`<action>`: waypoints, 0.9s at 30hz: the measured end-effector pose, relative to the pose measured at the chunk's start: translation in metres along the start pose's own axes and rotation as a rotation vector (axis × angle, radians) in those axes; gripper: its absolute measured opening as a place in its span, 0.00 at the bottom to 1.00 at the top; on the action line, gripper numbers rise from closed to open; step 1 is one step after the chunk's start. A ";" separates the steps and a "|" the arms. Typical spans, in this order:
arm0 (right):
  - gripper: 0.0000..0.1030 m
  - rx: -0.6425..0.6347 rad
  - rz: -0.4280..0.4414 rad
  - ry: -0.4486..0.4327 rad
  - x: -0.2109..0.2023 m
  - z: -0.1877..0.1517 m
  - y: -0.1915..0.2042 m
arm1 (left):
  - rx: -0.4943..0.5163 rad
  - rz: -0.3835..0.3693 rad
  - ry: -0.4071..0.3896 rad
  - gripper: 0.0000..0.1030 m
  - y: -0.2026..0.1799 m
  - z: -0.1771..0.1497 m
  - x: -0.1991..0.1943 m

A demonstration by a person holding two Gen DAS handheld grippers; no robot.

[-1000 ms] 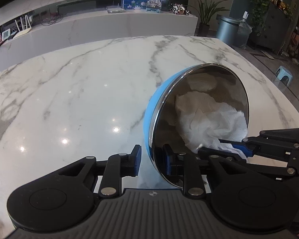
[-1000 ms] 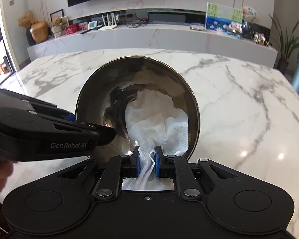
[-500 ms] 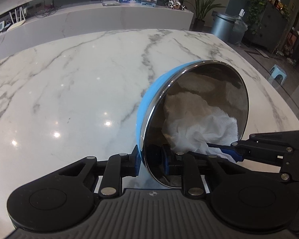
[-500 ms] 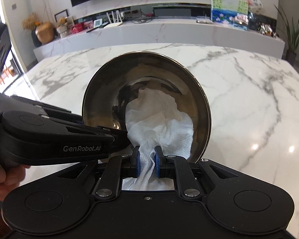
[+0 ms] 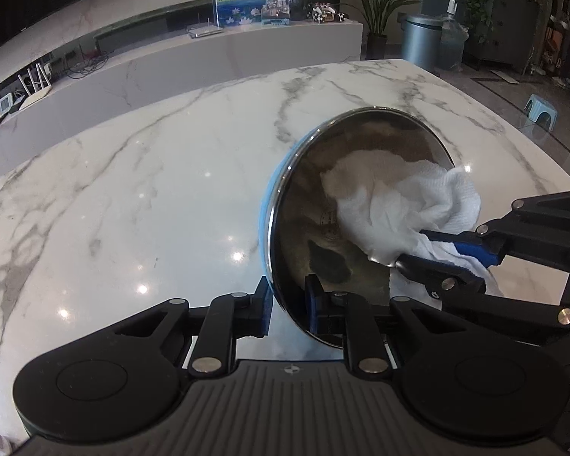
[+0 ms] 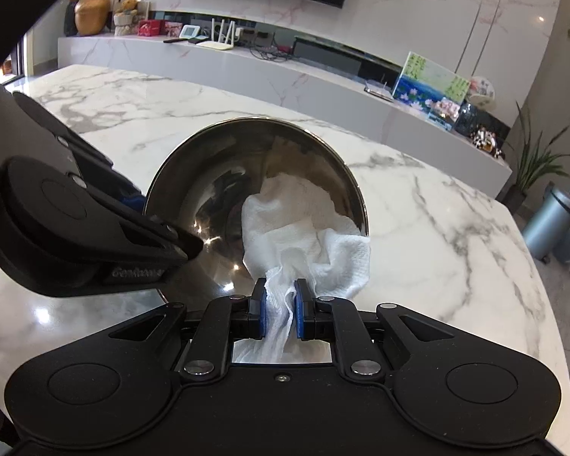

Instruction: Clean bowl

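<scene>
Bowl (image 5: pixel 361 205) tipped on edge, left gripper (image 5: pixel 288 304) clamping its near rim steady so right gripper (image 6: pixel 279 304), pinching paper towel (image 6: pixel 296 231), wipes inside.

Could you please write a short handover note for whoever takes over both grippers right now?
Left gripper: jaws have just closed on the rim of the steel bowl, holding it tipped on its side over the marble table.
Right gripper: shut on a white paper towel, bunched inside the bowl and spilling over its rim.
Done: wiping under way.
Left: finish wiping the inside, then set the bowl down.
</scene>
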State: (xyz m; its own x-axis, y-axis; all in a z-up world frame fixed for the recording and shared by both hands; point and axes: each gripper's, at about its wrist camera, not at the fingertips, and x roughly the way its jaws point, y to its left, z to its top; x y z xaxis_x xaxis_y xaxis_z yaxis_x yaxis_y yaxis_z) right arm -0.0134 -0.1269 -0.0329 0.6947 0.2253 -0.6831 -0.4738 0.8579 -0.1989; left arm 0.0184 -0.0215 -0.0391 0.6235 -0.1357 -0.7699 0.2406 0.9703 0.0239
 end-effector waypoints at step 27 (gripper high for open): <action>0.11 0.311 0.148 0.060 0.014 -0.005 -0.036 | -0.175 -0.075 -0.006 0.29 0.011 -0.001 0.011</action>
State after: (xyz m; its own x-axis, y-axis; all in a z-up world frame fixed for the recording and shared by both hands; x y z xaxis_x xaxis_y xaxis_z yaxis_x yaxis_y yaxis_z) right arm 0.0108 -0.1566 -0.0388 0.5934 0.3384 -0.7303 -0.3730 0.9196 0.1231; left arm 0.0276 -0.0119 -0.0481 0.6132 -0.2098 -0.7616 0.1537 0.9774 -0.1455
